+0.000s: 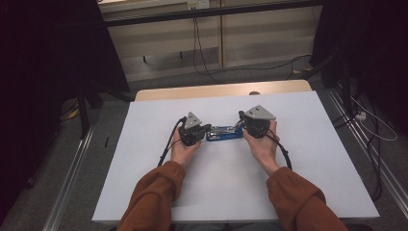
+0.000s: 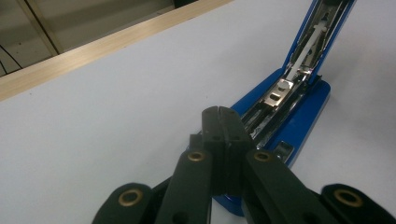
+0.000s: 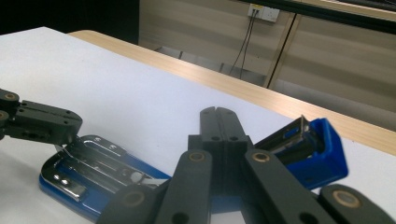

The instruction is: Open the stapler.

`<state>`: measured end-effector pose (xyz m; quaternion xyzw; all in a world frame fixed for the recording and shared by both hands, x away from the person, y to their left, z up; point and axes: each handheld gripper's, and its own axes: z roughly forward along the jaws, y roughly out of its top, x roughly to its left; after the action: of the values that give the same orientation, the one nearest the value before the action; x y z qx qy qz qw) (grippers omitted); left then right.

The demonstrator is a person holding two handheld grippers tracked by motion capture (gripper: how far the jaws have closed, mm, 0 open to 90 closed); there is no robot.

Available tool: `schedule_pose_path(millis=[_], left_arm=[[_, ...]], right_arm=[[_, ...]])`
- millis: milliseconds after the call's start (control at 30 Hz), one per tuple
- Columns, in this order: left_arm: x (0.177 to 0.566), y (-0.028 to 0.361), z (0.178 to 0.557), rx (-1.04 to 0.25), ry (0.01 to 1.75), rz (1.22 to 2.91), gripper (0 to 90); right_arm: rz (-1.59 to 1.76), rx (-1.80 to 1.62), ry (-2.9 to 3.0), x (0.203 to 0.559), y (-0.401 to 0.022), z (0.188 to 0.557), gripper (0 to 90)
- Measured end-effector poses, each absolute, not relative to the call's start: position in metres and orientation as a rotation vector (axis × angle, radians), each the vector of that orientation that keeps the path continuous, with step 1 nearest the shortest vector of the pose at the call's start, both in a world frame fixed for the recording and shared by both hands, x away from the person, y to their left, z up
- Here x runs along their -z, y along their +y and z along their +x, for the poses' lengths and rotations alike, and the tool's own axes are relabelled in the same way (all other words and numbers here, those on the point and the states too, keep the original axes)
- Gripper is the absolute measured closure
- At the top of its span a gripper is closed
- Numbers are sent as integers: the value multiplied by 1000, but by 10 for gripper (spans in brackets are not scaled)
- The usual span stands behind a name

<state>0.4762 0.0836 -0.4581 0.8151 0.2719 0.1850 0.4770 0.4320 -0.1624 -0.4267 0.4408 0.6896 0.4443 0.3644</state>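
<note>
Stapler lies mid-table on the white sheet, lid swung open. Left gripper, jaws together, presses its base end, seemingly to pin it; right gripper, jaws also together, sits at the hinged lid, probably holding it open.

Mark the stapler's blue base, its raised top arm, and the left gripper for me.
stapler's blue base (image 2: pixel 306 109), left gripper view: on the blue side edge beside the metal rail.
raised top arm (image 3: pixel 327 154), right gripper view: on its blue end cap.
left gripper (image 1: pixel 208 128), high view: at its tips against the stapler.
</note>
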Motion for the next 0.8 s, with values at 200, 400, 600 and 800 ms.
schedule_pose_path(millis=[200, 400, 600, 800], left_arm=[[458, 84, 476, -454, 662, 1993, 900], [458, 84, 476, -451, 667, 1990, 900], [458, 84, 476, -452, 667, 1991, 900], [458, 84, 476, -452, 666, 1990, 900]], right_arm=[[1149, -1136, 1769, 430, -174, 429, 900], [1185, -1134, 1755, 434, -188, 427, 900], [1197, -1135, 1757, 435, -195, 427, 900], [1214, -1124, 1771, 440, -201, 427, 900]])
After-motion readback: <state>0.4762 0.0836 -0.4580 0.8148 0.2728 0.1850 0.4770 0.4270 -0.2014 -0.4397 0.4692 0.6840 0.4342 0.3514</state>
